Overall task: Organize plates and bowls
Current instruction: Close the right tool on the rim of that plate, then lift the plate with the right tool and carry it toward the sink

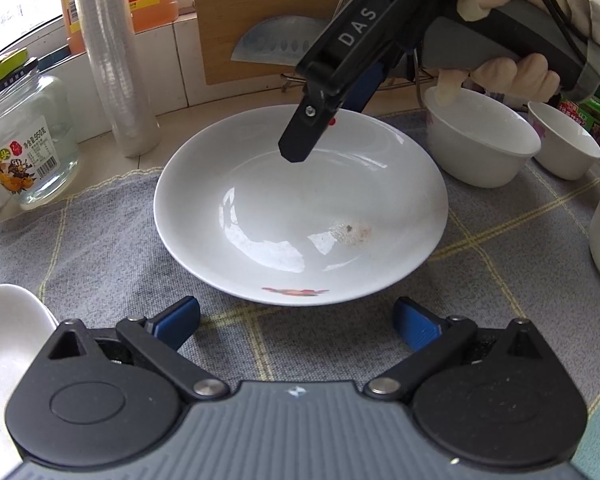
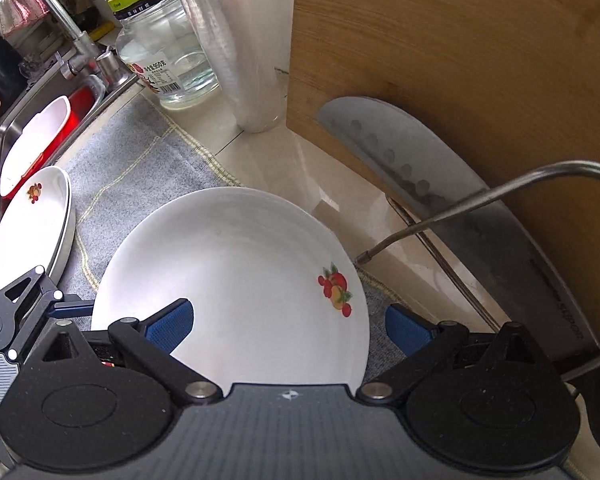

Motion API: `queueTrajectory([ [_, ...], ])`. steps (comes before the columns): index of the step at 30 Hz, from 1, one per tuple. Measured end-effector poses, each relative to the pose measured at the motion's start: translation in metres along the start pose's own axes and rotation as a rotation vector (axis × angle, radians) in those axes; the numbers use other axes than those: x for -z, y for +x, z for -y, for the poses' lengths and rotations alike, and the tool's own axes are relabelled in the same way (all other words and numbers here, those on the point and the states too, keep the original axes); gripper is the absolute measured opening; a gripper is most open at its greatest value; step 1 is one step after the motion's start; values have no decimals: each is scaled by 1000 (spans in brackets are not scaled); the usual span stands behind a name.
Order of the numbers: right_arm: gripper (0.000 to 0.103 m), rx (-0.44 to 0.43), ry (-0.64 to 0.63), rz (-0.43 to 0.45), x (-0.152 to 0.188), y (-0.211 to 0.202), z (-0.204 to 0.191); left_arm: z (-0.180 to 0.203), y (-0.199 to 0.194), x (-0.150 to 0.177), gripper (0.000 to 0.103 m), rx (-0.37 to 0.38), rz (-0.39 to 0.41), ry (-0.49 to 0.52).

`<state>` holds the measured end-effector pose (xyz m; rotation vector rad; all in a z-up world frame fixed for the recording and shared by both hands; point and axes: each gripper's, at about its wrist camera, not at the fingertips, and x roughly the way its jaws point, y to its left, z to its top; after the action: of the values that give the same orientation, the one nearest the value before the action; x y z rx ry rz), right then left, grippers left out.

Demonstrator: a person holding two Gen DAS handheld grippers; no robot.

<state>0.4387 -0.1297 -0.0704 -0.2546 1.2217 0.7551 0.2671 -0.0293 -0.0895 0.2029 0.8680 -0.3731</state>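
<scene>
A white plate (image 1: 300, 204) lies flat on the grey checked cloth (image 1: 100, 248) covering the tabletop, at the centre of the left wrist view. The left gripper (image 1: 296, 322) sits at the lower edge of the frame with its jaws spread wide and empty, the plate's near rim just beyond and between them. The right gripper (image 1: 300, 148) hangs over the plate's far rim; in its own view its jaws are released, straddling that rim without touching. Two white bowls (image 1: 480, 144) stand at the right of the frame.
</scene>
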Motion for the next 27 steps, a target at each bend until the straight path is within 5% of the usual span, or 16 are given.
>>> queueTrajectory([
  [10,101,-82,-13,-66,-2,14,3,-6,3,-7,102,44,-3,32],
  [27,103,-53,-56,-79,-3,20,-1,-8,5,-6,103,66,13,49],
])
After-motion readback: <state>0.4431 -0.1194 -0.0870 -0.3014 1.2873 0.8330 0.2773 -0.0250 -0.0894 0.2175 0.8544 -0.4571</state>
